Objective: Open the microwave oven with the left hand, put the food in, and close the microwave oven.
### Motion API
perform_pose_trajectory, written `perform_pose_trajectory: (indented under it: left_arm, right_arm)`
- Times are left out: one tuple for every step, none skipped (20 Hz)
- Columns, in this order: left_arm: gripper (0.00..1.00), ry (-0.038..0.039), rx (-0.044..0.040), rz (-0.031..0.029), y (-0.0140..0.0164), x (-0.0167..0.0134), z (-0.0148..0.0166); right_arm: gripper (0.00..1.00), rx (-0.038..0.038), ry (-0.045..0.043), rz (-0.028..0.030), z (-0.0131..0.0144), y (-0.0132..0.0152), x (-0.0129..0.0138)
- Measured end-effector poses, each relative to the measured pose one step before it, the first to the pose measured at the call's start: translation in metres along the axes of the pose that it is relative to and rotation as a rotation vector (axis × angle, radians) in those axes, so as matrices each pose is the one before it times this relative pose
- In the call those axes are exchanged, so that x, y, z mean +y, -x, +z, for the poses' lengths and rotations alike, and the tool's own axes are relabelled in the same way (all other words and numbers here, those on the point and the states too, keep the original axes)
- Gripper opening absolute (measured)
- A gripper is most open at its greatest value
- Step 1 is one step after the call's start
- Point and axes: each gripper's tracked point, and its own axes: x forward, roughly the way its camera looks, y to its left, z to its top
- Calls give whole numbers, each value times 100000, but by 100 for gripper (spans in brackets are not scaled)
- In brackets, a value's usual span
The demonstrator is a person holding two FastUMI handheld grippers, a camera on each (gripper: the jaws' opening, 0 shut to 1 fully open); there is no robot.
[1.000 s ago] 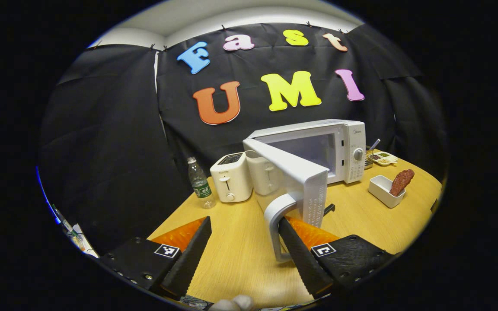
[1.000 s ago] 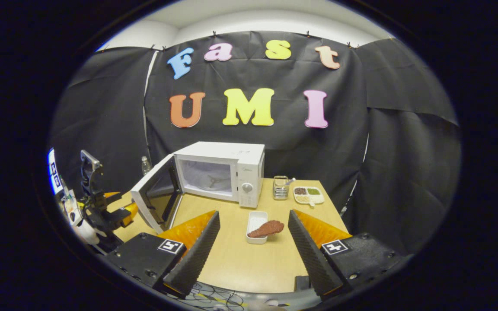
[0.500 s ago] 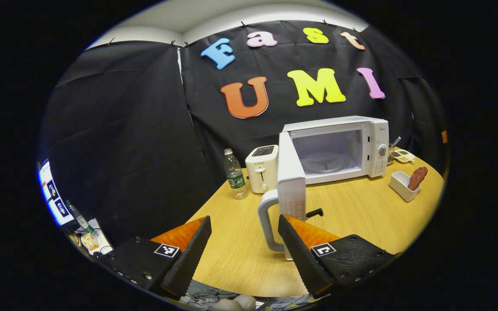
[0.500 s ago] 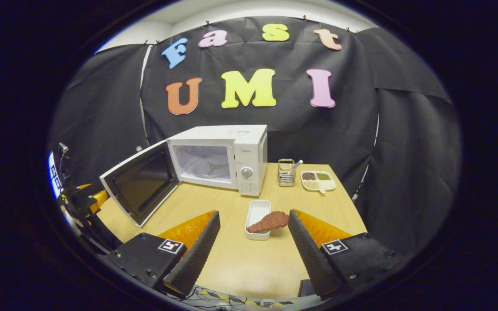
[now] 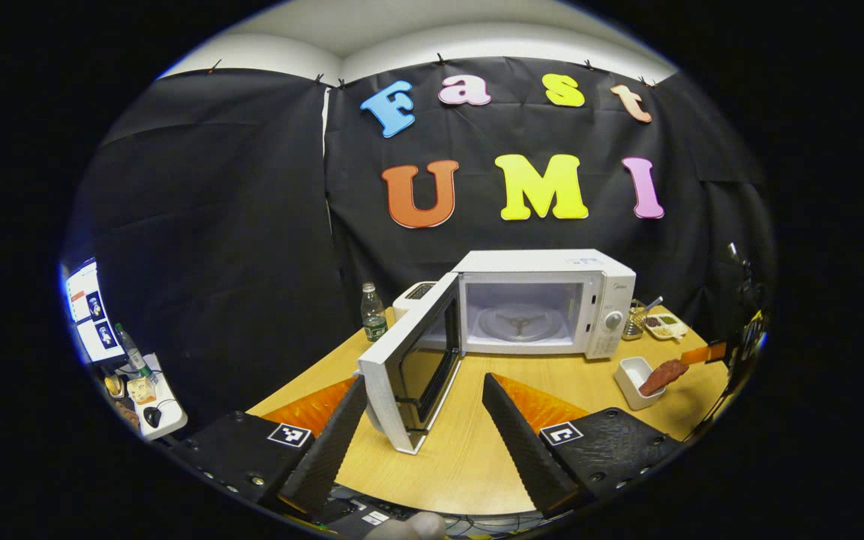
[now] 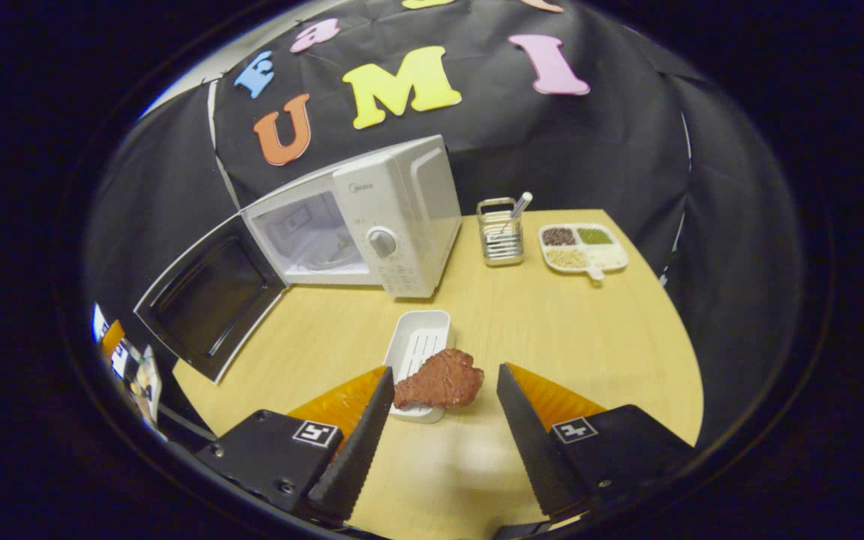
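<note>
The white microwave [image 5: 544, 300] [image 6: 379, 217] stands at the back of the wooden table with its door [image 5: 411, 367] [image 6: 211, 300] swung wide open and its cavity lit. A brown piece of meat [image 6: 439, 379] [image 5: 663, 376] lies over the edge of a small white dish [image 6: 418, 345] [image 5: 631, 373]. My right gripper [image 6: 443, 390] is open, close above the table, with the meat between its fingertips and untouched. My left gripper [image 5: 423, 390] is open too, drawn back from the door's edge, holding nothing.
A wire cutlery holder [image 6: 500, 241] and a divided plate of grains [image 6: 583, 249] stand right of the microwave. A water bottle [image 5: 374, 319] and a white toaster [image 5: 415, 296] stand left of it. A side desk with small items [image 5: 139, 382] is at far left.
The left gripper let go of the door handle and pulled back; the door swung fully open. The right gripper dropped forward and now straddles the meat on the dish.
</note>
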Motion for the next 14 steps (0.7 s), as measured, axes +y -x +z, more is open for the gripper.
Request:
perform_pose_trajectory:
  left_arm:
    - [95, 253, -1277, 1194, 80, -928, 963]
    - [95, -214, -1065, 1380, 126, -793, 1071]
    - [95, -127, -851, 1055, -95, -767, 963]
    - [95, -129, -725, 1312, 172, -595, 815]
    - [95, 57, -775, 1071, 111, -597, 663]
    - [95, 73, -311, 1207, 101, -537, 384]
    - [95, -418, -139, 1299, 141, -418, 402]
    - [95, -382, 80, 1299, 125, -229, 202]
    - [95, -383, 24, 949, 307, -377, 164]
    - [95, -414, -22, 685, 97, -351, 272]
    - [95, -530, -249, 592, 118, -255, 106]
    - [95, -522, 153, 493, 113, -102, -5]
    - [95, -155, 105, 501, 77, -149, -139]
    - [95, 103, 184, 48, 131, -62, -46]
  right_arm:
    - [83, 3523, -1384, 2119, -314, -957, -499]
    - [81, 2494, -410, 2044, 23, -868, -301]
    - [80, 2398, -945, 3346, -17, -664, 14]
    - [65, 2276, -1519, 4263, -154, -581, 426]
    - [66, 3002, -1603, 2397, -389, -576, -89]
    - [48, 2834, -1373, 1713, -220, -250, -201]
    - [39, 1505, -1993, 1428, -59, -271, -100]
    - [34, 1449, -1746, 1923, 58, -139, -47]
    - [24, 653, -1433, 1898, 156, -87, 21]
    - [24, 718, -1192, 2527, 162, 83, 230]
    - [22, 946, -806, 2596, -76, 151, 358]
    - [19, 253, -665, 3064, 152, 122, 443]
    - [21, 480, 7, 1036, 36, 91, 174]
    - [19, -279, 1427, -298, 134, 419, 47]
